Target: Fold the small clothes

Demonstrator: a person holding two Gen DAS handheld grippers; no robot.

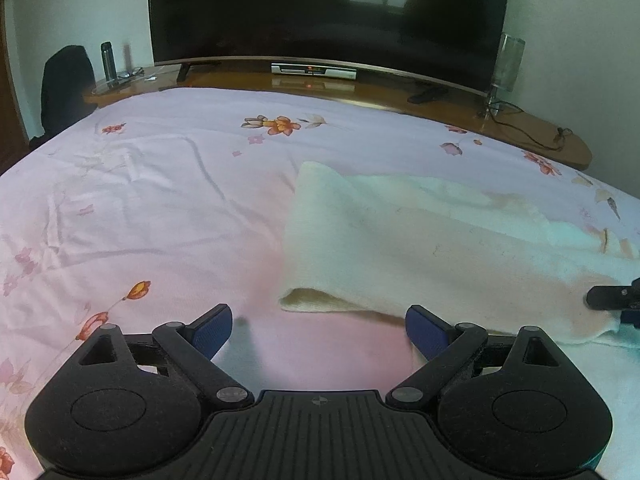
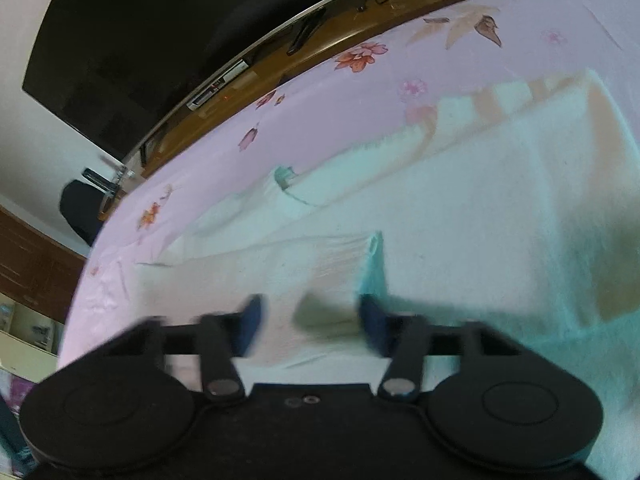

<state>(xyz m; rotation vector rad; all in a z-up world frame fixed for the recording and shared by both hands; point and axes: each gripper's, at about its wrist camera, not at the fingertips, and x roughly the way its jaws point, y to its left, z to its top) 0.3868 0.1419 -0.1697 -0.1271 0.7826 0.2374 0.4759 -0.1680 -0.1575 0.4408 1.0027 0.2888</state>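
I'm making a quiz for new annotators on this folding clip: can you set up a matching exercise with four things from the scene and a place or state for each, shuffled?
Column one:
1. cream garment
2. television
3. dark flask
4. left gripper

Column two:
A. upright on the wooden shelf's left end
B. open, above the bedsheet by the garment's near corner
C. spread flat on the flowered bedsheet
D. switched off, standing on the shelf beyond the bed

Pairs: 1-C, 2-D, 3-A, 4-B
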